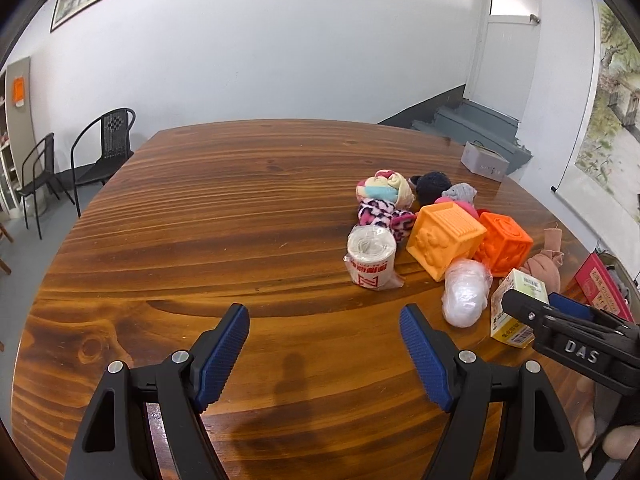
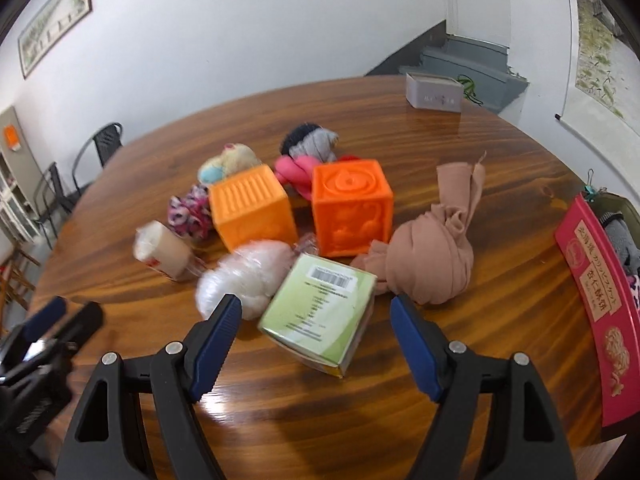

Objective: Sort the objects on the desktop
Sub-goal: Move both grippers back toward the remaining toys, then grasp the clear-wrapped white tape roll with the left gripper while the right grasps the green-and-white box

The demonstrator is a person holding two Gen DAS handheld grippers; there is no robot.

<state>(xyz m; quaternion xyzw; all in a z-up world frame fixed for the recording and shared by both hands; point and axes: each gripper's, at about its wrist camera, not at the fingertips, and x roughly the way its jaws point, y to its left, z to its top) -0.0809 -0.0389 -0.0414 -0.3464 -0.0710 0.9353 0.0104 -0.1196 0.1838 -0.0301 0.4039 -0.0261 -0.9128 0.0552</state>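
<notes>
Approach step. Right gripper (image 2: 316,316) stood wide open and empty, just short of the green carton (image 2: 320,320) on the table (image 2: 500,320); left gripper (image 1: 324,328) likewise, over bare wood. Next: straddle carton, close.

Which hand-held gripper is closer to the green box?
The right hand-held gripper. Its open fingers point straight at the green box, just short of it. The left hand-held gripper hangs open over bare table, off to the box's left.
</notes>
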